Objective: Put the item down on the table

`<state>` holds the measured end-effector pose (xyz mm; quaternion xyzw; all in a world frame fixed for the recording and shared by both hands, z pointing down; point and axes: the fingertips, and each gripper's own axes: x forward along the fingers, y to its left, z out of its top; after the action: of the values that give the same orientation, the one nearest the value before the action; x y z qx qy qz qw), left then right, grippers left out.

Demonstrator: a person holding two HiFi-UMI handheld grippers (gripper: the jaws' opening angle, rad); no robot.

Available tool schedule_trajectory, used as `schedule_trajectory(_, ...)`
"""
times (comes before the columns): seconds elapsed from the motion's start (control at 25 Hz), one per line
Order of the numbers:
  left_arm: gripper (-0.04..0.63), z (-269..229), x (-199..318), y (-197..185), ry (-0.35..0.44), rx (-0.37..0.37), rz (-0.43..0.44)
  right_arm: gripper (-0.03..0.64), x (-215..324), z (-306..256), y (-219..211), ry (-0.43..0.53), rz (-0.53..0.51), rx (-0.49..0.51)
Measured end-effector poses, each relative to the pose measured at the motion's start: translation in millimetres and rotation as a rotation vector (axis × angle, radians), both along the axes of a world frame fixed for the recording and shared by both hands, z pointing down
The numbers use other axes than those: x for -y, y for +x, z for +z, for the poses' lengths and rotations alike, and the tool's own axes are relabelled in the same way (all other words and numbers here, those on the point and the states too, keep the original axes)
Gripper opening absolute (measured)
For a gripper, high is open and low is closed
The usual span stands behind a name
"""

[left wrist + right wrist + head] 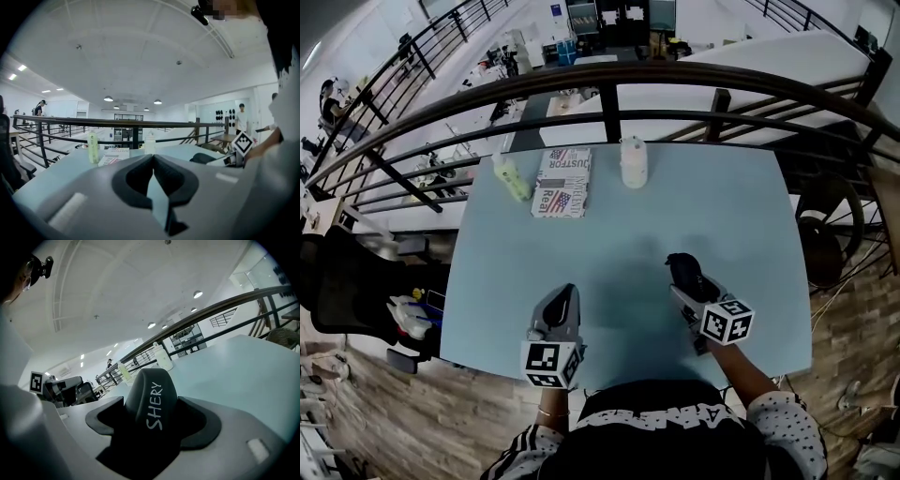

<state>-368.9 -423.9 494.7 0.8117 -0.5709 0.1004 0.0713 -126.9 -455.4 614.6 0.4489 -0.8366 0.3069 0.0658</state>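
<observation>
My right gripper [685, 278] is shut on a black item [682, 268] with white lettering, just above the right front part of the pale blue table [741, 216]. In the right gripper view the black item [152, 401] fills the space between the jaws and sticks out forward. Whether it touches the table I cannot tell. My left gripper [566, 298] hovers over the left front part of the table, jaws together with nothing between them. In the left gripper view the left gripper [153, 160] has its tips touching, and the black item [204, 158] shows at the right.
At the table's far edge stand a pale green bottle [512, 176], a printed box [562, 182] lying flat, and a white bottle [633, 161]. A dark metal railing [609, 94] runs right behind the table. A black chair [347, 281] stands at the left.
</observation>
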Motion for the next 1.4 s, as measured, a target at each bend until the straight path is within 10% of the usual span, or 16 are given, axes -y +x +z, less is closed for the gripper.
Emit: schedule_trajectory(1.4,0.0,23,3,-43,-0.025,-0.052,-0.017,0.367,4,56,-27,-0.095,-0.022,-0.194)
